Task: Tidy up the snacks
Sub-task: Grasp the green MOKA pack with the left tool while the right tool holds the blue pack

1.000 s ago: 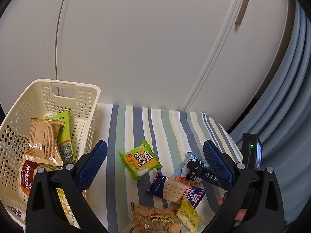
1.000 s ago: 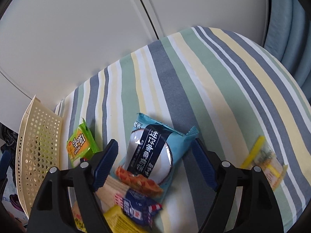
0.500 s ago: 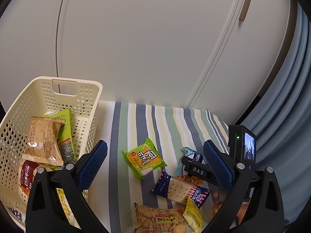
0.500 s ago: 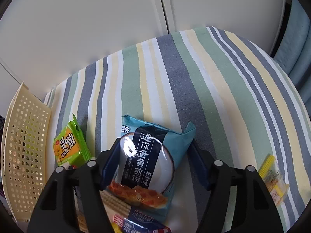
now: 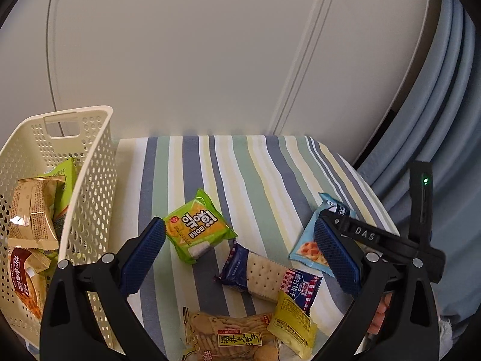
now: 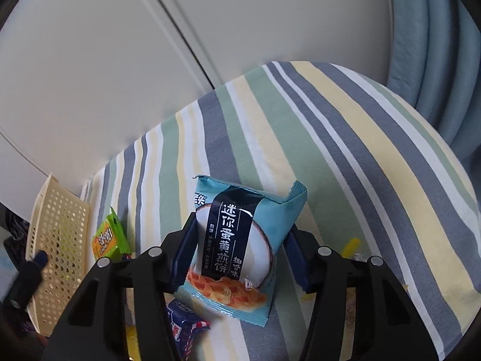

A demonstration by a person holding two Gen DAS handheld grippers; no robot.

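We hold the right tongs (image 6: 240,255) closed on both sides of a light blue snack bag (image 6: 240,246). The bag looks lifted a little above the striped cloth (image 6: 345,150) on the worktop. Our left tongs (image 5: 240,255) are wide open and hold nothing. They hang over the loose snacks. Between their blue pads (image 5: 144,249) we see a green packet (image 5: 198,228), a dark blue cracker pack (image 5: 264,276), a small yellow packet (image 5: 291,328) and a biscuit bag (image 5: 228,337). They all lie on the cloth. A cream basket (image 5: 90,180) sits on the left. It has some snack bags (image 5: 33,210) in it. White cupboard doors (image 5: 195,45) stand behind, and a blue curtain (image 5: 445,105) hangs on the right.
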